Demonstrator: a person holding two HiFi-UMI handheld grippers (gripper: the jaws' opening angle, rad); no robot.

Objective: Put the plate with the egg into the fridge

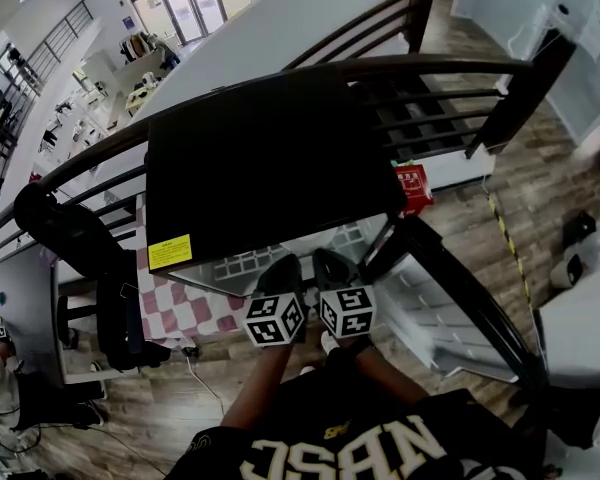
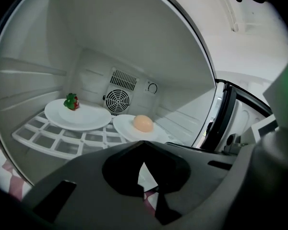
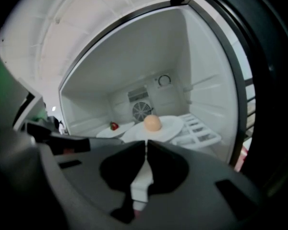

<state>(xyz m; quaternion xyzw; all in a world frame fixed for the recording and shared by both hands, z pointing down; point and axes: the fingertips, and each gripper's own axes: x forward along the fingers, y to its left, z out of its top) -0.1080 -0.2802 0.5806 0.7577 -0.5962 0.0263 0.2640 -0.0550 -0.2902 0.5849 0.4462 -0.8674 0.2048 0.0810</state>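
Observation:
The egg (image 2: pixel 143 123) lies on a white plate (image 2: pixel 122 128) on the wire shelf (image 2: pixel 62 140) inside the open fridge. In the right gripper view the egg (image 3: pixel 152 123) and its plate (image 3: pixel 172 127) sit just beyond the jaws. My left gripper (image 2: pixel 143 150) is shut and holds nothing, a little in front of the shelf. My right gripper (image 3: pixel 145 145) is shut and empty too. In the head view the left gripper (image 1: pixel 283 264) and the right gripper (image 1: pixel 327 259) are side by side below the fridge's black top (image 1: pixel 260 158).
A second white plate (image 2: pixel 81 118) with a small red and green fruit (image 2: pixel 71 101) stands left of the egg plate. The fridge door (image 1: pixel 450 298) hangs open to the right. A checkered cloth (image 1: pixel 180 308) lies under the fridge. Dark railings and a black chair (image 1: pixel 80 238) surround it.

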